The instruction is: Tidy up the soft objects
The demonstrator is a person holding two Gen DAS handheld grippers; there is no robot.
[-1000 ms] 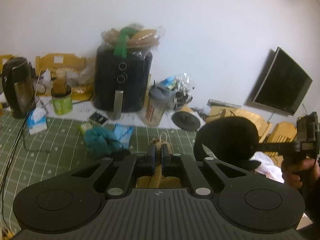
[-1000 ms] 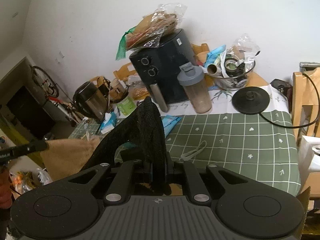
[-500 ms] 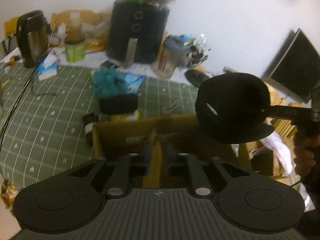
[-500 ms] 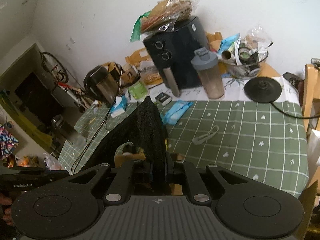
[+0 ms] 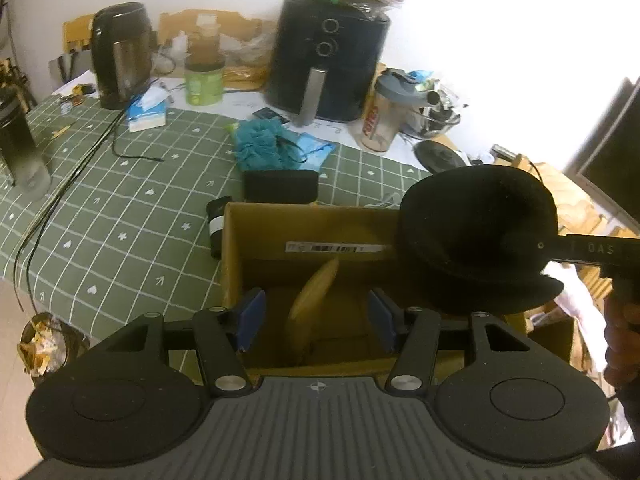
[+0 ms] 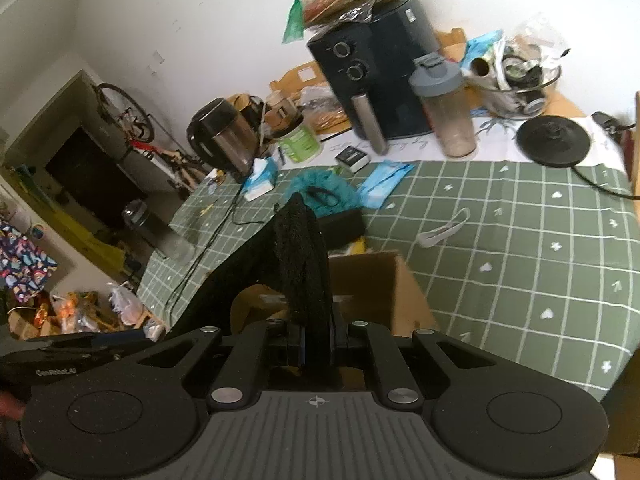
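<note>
An open cardboard box (image 5: 256,240) stands at the table's near edge. A tan soft item (image 5: 310,304) lies inside it, on edge. My left gripper (image 5: 316,320) is open and empty just above the box. My right gripper (image 6: 316,344) is shut on a black cap (image 6: 300,264), which hangs over the box's right side in the left wrist view (image 5: 476,232). A teal fluffy piece (image 5: 260,148) and a black soft pouch (image 5: 280,186) lie on the green cloth beyond the box.
A black air fryer (image 5: 324,68), a kettle (image 5: 120,54), a shaker bottle (image 5: 384,112), a green tub (image 5: 202,84), a tissue pack (image 5: 146,114) and cables (image 5: 80,160) crowd the table's far side. A white strap (image 6: 444,232) lies on the cloth.
My left gripper has opened and let the tan item drop into the box. Both grippers moved over the box, and the black cap came lower and closer.
</note>
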